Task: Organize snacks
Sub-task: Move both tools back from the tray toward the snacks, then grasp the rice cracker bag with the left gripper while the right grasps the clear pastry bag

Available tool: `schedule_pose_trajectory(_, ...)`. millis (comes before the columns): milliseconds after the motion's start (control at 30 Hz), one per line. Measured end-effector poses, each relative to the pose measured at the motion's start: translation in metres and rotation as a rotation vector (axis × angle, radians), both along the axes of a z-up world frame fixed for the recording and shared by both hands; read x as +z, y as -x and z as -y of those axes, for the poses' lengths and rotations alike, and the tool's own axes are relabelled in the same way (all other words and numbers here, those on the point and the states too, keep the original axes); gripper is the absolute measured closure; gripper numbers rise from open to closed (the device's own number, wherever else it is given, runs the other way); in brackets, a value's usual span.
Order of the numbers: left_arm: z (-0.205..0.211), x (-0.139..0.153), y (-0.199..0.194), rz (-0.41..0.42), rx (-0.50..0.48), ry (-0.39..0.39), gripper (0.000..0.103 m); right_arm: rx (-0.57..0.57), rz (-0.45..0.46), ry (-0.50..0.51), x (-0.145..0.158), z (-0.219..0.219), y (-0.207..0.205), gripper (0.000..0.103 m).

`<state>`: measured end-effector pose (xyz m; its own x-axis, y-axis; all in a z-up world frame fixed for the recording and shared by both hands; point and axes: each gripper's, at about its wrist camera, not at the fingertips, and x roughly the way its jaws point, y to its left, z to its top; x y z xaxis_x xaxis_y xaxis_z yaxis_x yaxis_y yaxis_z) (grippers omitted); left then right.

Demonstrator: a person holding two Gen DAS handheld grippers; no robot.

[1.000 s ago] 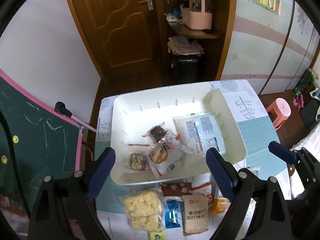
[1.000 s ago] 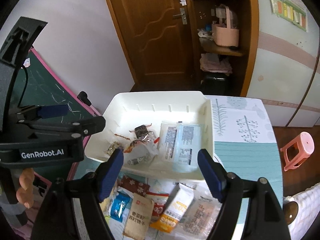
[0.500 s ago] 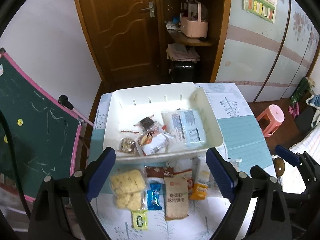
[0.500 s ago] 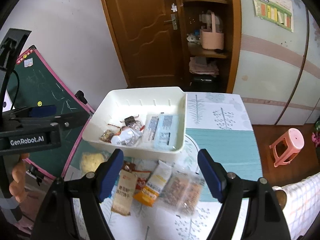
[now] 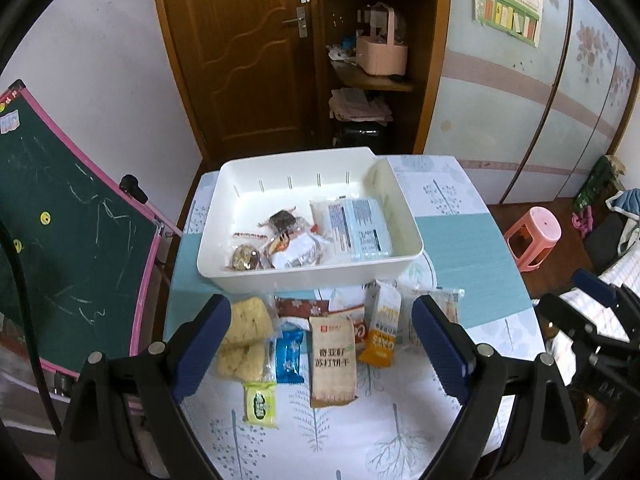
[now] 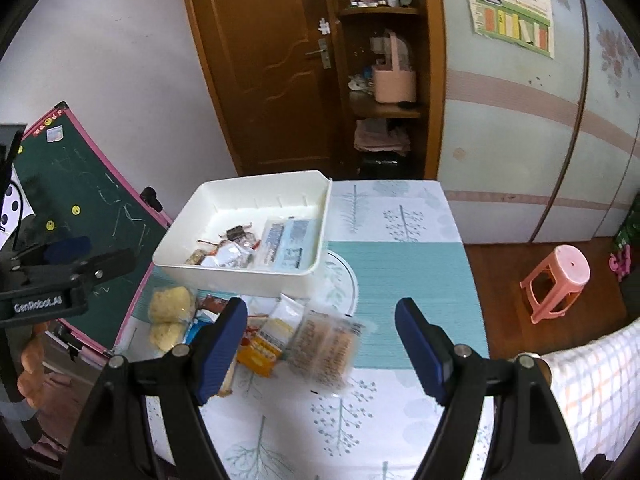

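Hovering wide open and empty, your left gripper [image 5: 322, 344] sits nearer the cracker pack [image 5: 333, 360], which lies lengthwise between its fingers just short of the bin [image 5: 308, 280]; right gripper [image 6: 322, 344] also gapes empty.

The bin [image 5: 304, 276] sits on the table [image 5: 460, 248] in the middle of the left wrist view, with some snack packs [image 5: 352, 228] inside it. Below the bin more packs [image 5: 332, 356] lie in a row on the table. A chalkboard [image 5: 68, 240] stands at the left, a stool [image 5: 534, 236] at the right.
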<state>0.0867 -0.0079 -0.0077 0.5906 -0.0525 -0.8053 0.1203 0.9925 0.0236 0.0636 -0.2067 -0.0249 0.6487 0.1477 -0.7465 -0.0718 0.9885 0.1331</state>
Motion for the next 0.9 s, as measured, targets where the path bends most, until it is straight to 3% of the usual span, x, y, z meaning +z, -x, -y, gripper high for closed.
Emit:
schedule_pose_trajectory(333, -0.016, -0.035, 0.014, -0.048, 0.014, -0.039, 0.012, -0.031, -0.061, 0.006, -0.027, 0.016, 0.008, 0.026)
schedule_pose_trajectory(633, -0.06, -0.082, 0.023, -0.145, 0.09, -0.066, 0.012, 0.016, -0.123, -0.002, -0.063, 0.018, 0.018, 0.026)
schedule_pose_trajectory(900, -0.107, -0.121, 0.025, -0.239, 0.17, -0.026, 0.012, 0.032, -0.222, -0.028, -0.103, 0.017, 0.008, 0.026)
